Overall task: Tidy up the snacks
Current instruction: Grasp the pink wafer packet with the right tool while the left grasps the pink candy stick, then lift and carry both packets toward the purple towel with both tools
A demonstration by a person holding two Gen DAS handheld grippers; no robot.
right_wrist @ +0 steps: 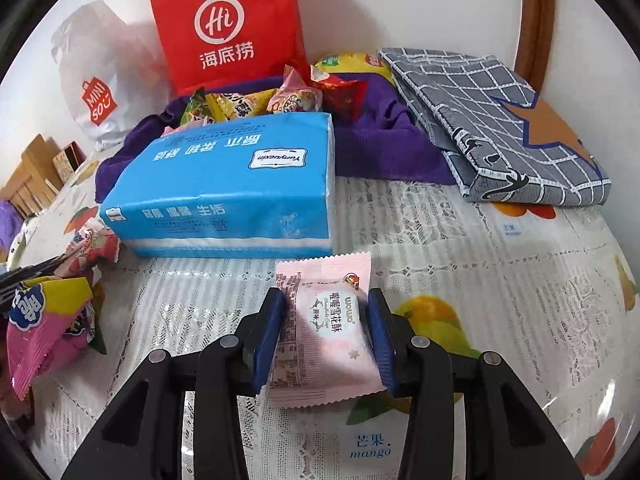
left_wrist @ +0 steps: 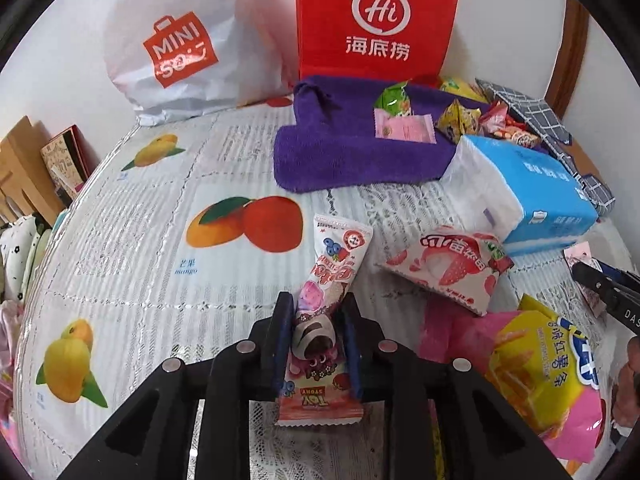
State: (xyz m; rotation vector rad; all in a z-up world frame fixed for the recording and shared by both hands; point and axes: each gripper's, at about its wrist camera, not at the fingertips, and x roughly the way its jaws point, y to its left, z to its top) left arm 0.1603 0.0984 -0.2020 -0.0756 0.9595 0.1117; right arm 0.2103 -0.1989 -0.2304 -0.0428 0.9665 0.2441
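Left claw (left_wrist: 316,344) grips a long pink strawberry-print snack packet (left_wrist: 332,280); right claw (right_wrist: 326,336) grips a pale pink square pastry packet (right_wrist: 328,328). Several wrapped snacks (right_wrist: 280,102) lie on the far purple towel (left_wrist: 332,148); loose packets remain on the near surface (left_wrist: 160,240).

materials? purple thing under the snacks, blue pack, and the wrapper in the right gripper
Purple cloth: looks like plush microfibre or terry, matte, fuzzy nap.
Blue tissue pack: thin plastic film, slightly glossy, soft rounded corners.
Pink wrapper in the right gripper: matte plastic film, crimped serrated ends.
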